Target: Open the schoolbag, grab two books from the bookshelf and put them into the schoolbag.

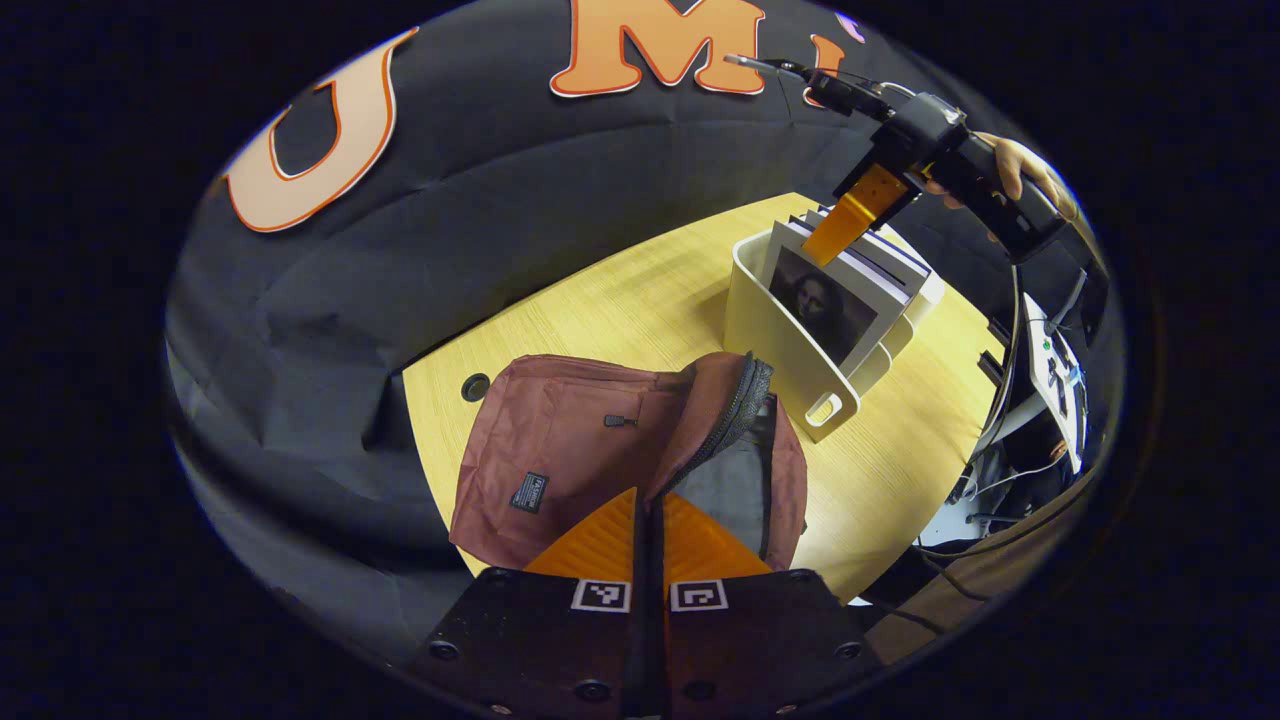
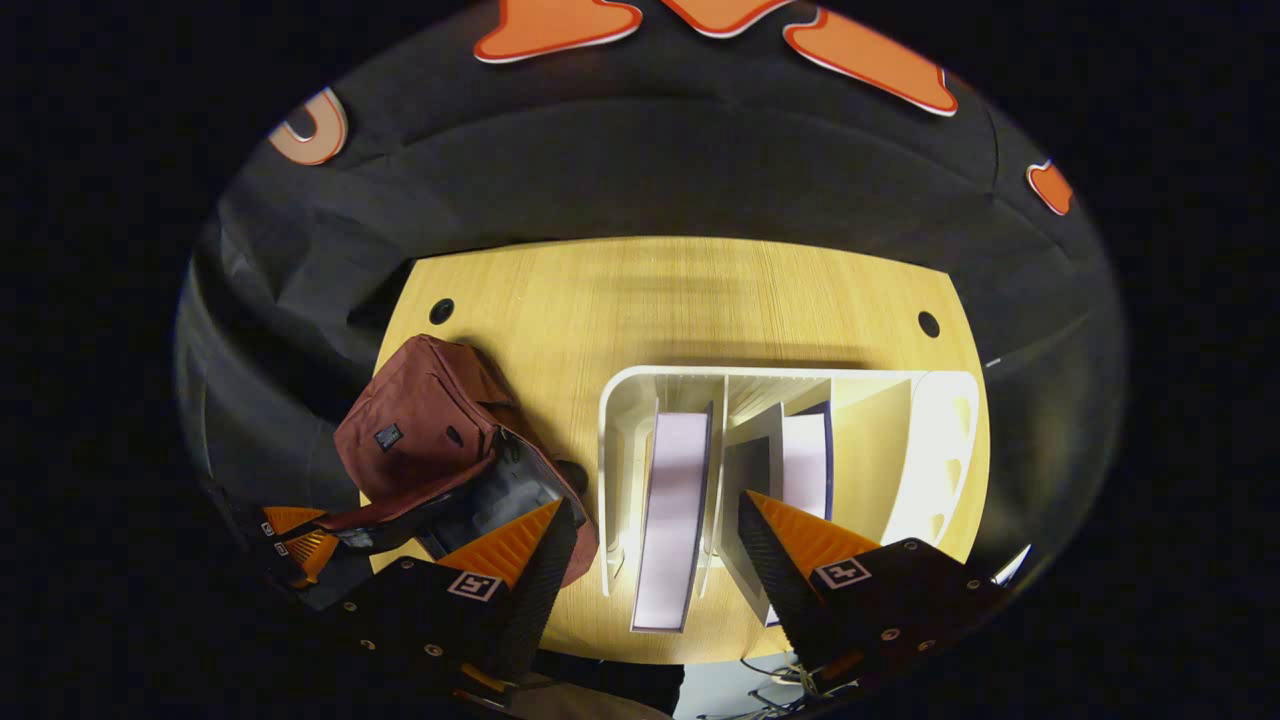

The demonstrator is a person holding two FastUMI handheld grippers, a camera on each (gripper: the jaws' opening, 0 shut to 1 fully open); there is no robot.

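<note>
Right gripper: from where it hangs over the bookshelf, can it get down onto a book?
Probably yes. The right gripper is open above the white bookshelf, its fingers straddling an upright book whose top edge is uncovered; the divider beside it leaves little room.

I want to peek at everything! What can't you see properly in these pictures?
- Inside the maroon fabric schoolbag: left gripper view, its raised flap and the left tool cover it.
- Books in the white plastic bookshelf: right gripper view, only top edges show.
- Front book's cover: bookshelf wall cuts it off.
</note>
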